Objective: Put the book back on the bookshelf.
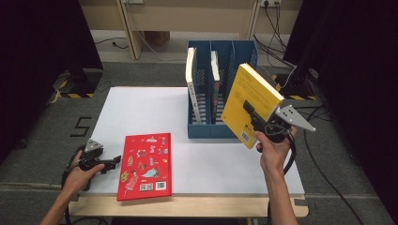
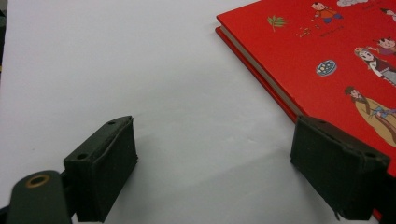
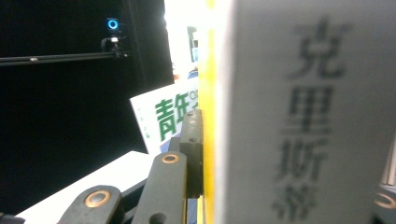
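Red book (image 1: pixel 144 166) flat by wide-open left tongs (image 1: pixel 112 162), right tongs (image 1: pixel 249 112) clamping yellow book (image 1: pixel 251 101) before blue rack (image 1: pixel 220 129)

A glossy red cover is seen on the hardback book (image 1: pixel 144 165); the yellow book (image 1: pixel 251 101) is bound in smooth paper. The counter (image 1: pixel 141 112) is surfaced matt white, the file rack (image 1: pixel 220 129) moulded in blue plastic.

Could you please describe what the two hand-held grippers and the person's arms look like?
Both the left gripper and the right gripper are black, each topped by a grey three-cornered plate with small holes. Their flat rectangular jaws hang on black links with brass-coloured rivets. Black cables trail from both. The forearms are bare, without sleeves.
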The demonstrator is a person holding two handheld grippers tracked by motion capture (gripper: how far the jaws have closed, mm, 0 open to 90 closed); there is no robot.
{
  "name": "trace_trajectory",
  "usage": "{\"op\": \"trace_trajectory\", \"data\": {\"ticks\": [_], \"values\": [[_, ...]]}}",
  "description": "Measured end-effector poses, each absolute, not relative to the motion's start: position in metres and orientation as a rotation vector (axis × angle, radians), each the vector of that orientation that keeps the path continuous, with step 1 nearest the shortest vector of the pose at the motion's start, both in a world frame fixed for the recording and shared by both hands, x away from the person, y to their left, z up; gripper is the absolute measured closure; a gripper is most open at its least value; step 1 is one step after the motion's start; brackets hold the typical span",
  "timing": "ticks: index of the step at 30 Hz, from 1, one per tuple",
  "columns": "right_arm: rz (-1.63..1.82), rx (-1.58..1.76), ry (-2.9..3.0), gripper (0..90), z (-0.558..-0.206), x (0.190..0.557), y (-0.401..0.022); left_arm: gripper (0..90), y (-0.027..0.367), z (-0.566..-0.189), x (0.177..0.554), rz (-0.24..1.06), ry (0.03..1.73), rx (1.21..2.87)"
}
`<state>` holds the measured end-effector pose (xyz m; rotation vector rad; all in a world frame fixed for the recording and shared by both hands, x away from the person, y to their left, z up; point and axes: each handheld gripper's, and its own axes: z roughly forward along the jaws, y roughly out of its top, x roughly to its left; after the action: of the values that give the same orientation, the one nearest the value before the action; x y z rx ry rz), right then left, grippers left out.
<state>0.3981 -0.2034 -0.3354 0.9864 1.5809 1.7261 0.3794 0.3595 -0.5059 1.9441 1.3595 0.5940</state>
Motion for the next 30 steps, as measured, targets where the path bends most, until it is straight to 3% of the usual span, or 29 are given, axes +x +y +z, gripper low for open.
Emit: {"op": "trace_trajectory", "data": {"ticks": [17,30], "values": [[1.622,1.078,1.545,75.6,-0.330,0.465,-0.184,13.3,0.359,-0.506,0.379,0.595,1.359,1.945],[1.619,1.154,1.518,75.6,-0.342,0.494,-0.171,13.2,0.359,-0.506,0.379,0.595,1.360,1.947]]}}
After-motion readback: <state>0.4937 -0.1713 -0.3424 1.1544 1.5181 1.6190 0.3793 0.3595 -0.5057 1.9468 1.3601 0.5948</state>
